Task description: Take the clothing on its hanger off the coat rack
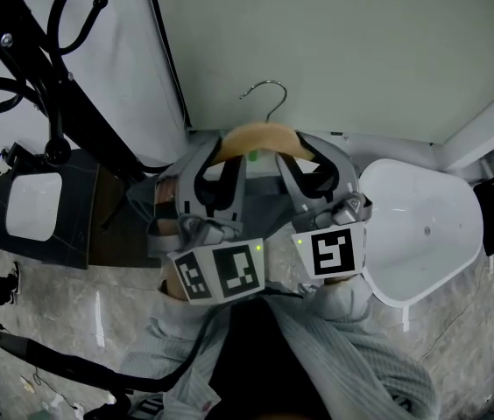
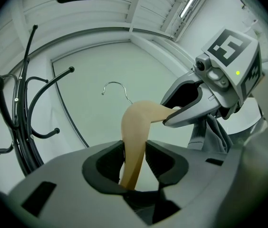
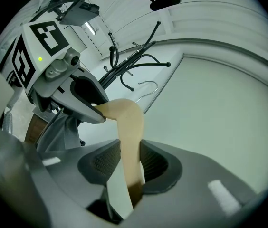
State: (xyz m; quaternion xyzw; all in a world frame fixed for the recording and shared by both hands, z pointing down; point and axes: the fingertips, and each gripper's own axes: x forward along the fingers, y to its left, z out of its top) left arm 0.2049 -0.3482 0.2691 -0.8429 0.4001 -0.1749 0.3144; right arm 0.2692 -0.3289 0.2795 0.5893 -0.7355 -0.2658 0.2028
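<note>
A pale wooden hanger (image 1: 260, 138) with a metal hook (image 1: 269, 94) is held between both grippers, its hook free in the air and apart from the black coat rack (image 1: 50, 103) at the left. My left gripper (image 1: 216, 169) is shut on the hanger's left arm (image 2: 134, 141), and my right gripper (image 1: 313, 169) is shut on the right arm (image 3: 129, 141). A grey ribbed garment (image 1: 335, 357) hangs from the hanger below the grippers; its folds (image 2: 219, 132) also show under the right gripper. The coat rack's hooks (image 2: 15, 122) stand left of the hanger.
A white moulded seat (image 1: 422, 226) stands at the right. A black stand with a white basin (image 1: 37, 204) sits at the left under the rack. A pale wall (image 1: 361, 51) rises right behind the hanger. Cables lie on the floor at lower left.
</note>
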